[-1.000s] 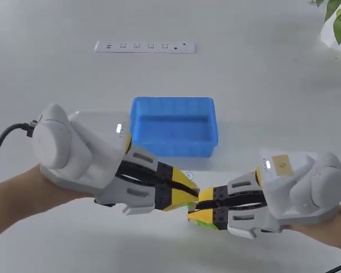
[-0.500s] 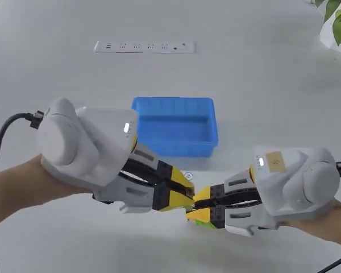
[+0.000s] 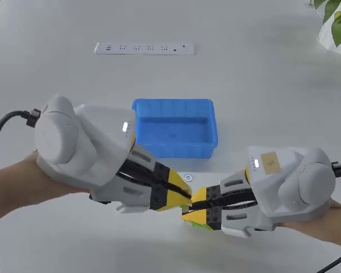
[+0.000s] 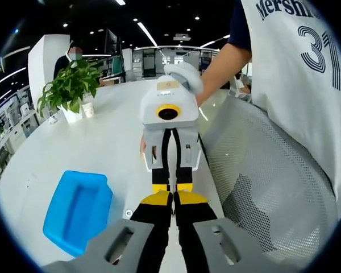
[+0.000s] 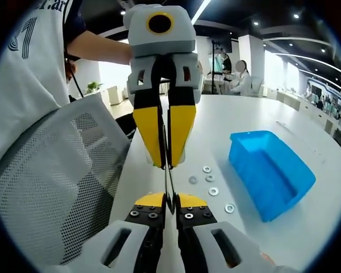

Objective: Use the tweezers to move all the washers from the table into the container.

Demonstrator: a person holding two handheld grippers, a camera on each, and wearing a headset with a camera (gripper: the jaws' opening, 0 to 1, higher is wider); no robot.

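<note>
Centre of right gripper view: thin dark tweezers, clamped low between closed yellow-tipped jaws of right gripper and higher between closed, wedge-shaped yellow jaws of left gripper. Right of centre: small flat ring-shaped washers loose on smooth white table. Far right, near washers: open rectangular blue plastic container.

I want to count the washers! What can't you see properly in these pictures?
- Head view: the left gripper and right gripper cover most washers; one washer shows.
- Right gripper view: the tweezers are a thin sliver between both sets of jaws; which grips them is unclear.
- Left gripper view: the container is partly behind that gripper's body, too small to check inside.
</note>
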